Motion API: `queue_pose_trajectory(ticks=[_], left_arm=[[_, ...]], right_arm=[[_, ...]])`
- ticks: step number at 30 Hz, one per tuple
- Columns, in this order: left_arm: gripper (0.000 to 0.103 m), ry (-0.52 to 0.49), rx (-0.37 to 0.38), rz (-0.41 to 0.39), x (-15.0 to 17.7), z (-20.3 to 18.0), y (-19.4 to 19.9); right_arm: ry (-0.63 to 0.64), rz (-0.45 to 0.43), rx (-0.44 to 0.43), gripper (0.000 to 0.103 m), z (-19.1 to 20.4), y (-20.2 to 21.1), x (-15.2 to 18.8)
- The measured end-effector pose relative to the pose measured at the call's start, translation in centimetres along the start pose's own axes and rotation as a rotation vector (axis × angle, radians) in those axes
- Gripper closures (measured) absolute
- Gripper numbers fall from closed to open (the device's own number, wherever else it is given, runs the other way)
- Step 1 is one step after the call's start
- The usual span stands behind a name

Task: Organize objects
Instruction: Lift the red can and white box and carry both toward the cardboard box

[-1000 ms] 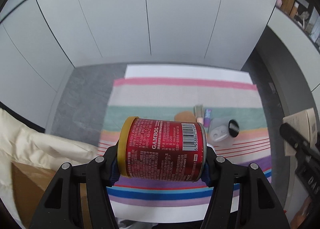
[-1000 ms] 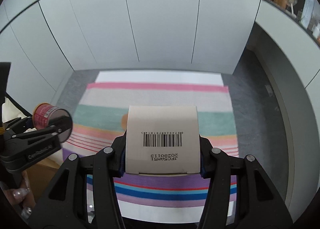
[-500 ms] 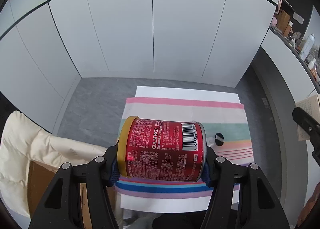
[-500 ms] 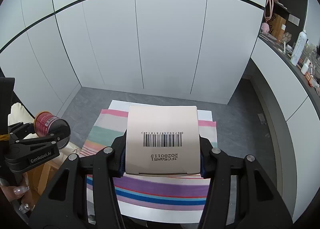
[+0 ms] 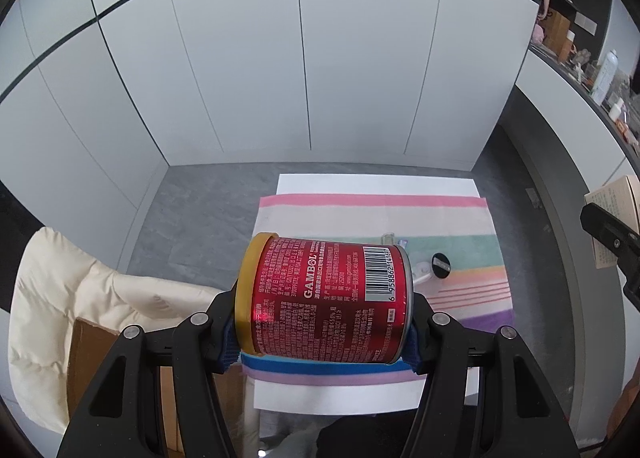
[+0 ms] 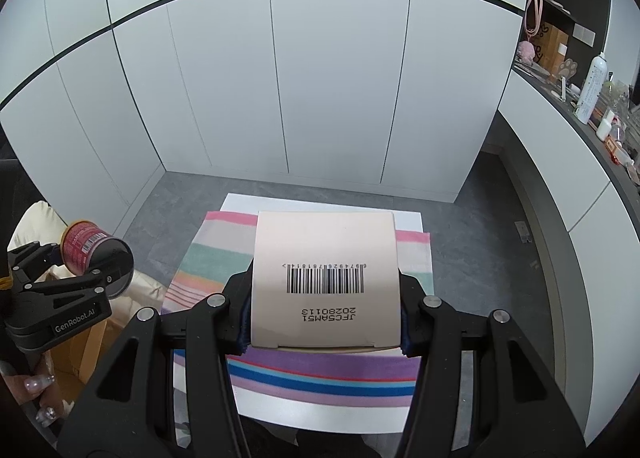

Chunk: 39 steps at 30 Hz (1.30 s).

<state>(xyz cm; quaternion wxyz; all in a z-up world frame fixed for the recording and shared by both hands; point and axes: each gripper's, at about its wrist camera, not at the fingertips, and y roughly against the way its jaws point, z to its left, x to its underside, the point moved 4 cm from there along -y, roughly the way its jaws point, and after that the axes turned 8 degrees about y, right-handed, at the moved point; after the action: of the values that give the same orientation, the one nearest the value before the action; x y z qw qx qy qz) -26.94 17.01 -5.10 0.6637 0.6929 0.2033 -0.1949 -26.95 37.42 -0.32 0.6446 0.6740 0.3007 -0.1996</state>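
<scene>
While both tools are held high above the striped towel, each grasps one object. Left wrist view: the left tool is clenched on a red can, which lies on its side across the two fingers, its yellow lid against the left finger and its metal base against the right finger; the barcode and the word GAMBOL face the camera. Beyond and below the can, small items lie on the towel's green and peach stripes, among them a black round cap beside a clear container; their details are too small to tell. The towel rests on a white worktop over a grey floor. A cream padded jacket and a brown cardboard box sit at lower left.

Right wrist view: the right tool is clenched on a pale box, gripped at its near lower edges, with the barcode face toward the camera and the print upside down. The left tool appears at far left, carrying the can, well apart from the box. White cabinet doors fill the background
</scene>
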Motion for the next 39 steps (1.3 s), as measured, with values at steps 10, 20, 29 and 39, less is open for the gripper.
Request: queue_pose_trajectory(ticks=[10,20,29,39], left_arm=[[0.041,-0.038,0.040,0.027,6.0,0.8,2.2],[0.041,-0.086,0.056,-0.023,11.8,1.6,6.9],[0.041,-0.081,0.078,0.017,17.1,2.4,8.3],[0.041,-0.096,0.069,0.045,20.7,2.7,8.1]], right_arm=[[0.014,0.027,-0.044,0.049,1.4,2.7,5.4],[0.026,0.045,-0.093,0.049,3.1,5.8,12.0],[0.031,0.074,-0.098,0.049,4.1,8.3,17.9],[0.007,0.153,-0.096,0.049,5.5,8.7,24.1]])
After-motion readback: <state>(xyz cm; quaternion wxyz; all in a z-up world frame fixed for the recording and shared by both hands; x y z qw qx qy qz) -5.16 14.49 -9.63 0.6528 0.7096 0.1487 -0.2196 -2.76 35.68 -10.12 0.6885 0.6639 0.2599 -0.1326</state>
